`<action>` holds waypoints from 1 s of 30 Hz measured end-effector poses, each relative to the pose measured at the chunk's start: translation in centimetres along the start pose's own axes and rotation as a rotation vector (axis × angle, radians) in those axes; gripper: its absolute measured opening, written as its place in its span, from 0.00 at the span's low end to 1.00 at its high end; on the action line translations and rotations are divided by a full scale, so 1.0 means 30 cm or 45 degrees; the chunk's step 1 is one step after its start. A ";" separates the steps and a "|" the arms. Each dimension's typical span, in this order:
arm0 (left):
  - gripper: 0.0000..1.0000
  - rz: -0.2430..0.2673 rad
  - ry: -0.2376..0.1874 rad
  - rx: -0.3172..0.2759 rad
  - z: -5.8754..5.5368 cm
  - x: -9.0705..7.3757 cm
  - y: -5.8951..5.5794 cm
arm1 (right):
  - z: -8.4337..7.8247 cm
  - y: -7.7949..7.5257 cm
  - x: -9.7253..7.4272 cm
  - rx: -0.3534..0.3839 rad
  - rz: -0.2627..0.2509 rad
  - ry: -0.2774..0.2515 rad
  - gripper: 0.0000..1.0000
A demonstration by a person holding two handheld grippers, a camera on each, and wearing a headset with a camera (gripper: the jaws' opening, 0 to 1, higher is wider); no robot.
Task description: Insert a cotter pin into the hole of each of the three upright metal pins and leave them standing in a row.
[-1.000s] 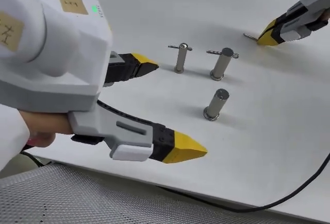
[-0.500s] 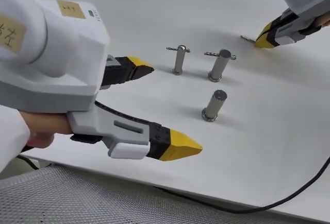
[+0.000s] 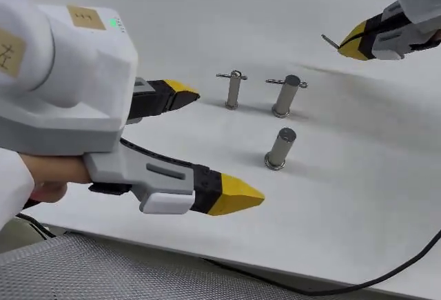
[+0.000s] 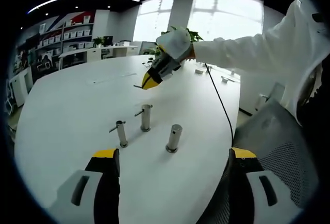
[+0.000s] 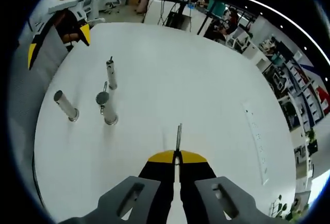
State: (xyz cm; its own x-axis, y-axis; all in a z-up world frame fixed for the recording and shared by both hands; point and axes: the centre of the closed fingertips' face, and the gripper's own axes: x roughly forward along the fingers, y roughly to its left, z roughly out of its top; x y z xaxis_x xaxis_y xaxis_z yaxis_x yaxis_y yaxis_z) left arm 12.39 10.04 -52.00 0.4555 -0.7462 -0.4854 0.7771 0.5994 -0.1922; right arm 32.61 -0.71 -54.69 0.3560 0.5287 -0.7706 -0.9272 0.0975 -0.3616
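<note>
A: Which pin is left to do?

B: The bare pin (image 3: pixel 280 148), the one standing nearest the person. Behind it, the left fitted pin (image 3: pixel 234 90) and the right fitted pin (image 3: pixel 286 95) each carry a cotter through the top.

A: Where is the cotter for it?

B: The loose cotter pin (image 3: pixel 329 39) is in the right gripper (image 3: pixel 346 43). The jaws are closed on its back end, and the shaft sticks straight out past the tips, in line with the jaws, above the worktop (image 3: pixel 358 176).

A: Which way does the bare pin lie from those jaws?

B: In the head view it is down and to the left, toward the person and well apart. In the right gripper view it stands far off to the left of the cotter's line. I judge the gripper must swing across and come in level, so that the cotter's long axis runs crosswise to the upright pin near its top. The hole is too small to tell which way it faces.

A: And the left gripper (image 3: pixel 220 144)?

B: Its jaws are spread wide and hold nothing. It is nearer the bare pin than the right one is, so it could steady the pin. That pin also stands out of line with the other two, so the row is not yet made.
</note>
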 end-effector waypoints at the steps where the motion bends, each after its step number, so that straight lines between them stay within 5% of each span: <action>1: 0.85 0.002 -0.003 0.000 0.005 -0.001 0.002 | 0.012 0.013 -0.014 -0.034 -0.011 -0.010 0.00; 12: 0.80 -0.008 -0.092 -0.080 0.072 -0.012 0.033 | 0.119 0.121 -0.134 -0.151 -0.135 -0.158 0.00; 18: 0.73 -0.022 -0.134 -0.133 0.120 0.004 0.057 | 0.168 0.195 -0.189 -0.194 -0.201 -0.194 0.00; 30: 0.51 -0.094 -0.205 -0.217 0.218 0.058 0.054 | 0.231 0.309 -0.219 -0.344 -0.234 -0.213 0.00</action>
State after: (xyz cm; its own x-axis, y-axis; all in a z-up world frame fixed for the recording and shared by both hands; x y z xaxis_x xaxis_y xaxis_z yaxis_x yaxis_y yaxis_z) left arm 17.29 7.82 -47.60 0.4741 -0.8182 -0.3253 0.7326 0.5715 -0.3696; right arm 20.87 2.57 -49.33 0.4690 0.6557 -0.5917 -0.7776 -0.0112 -0.6287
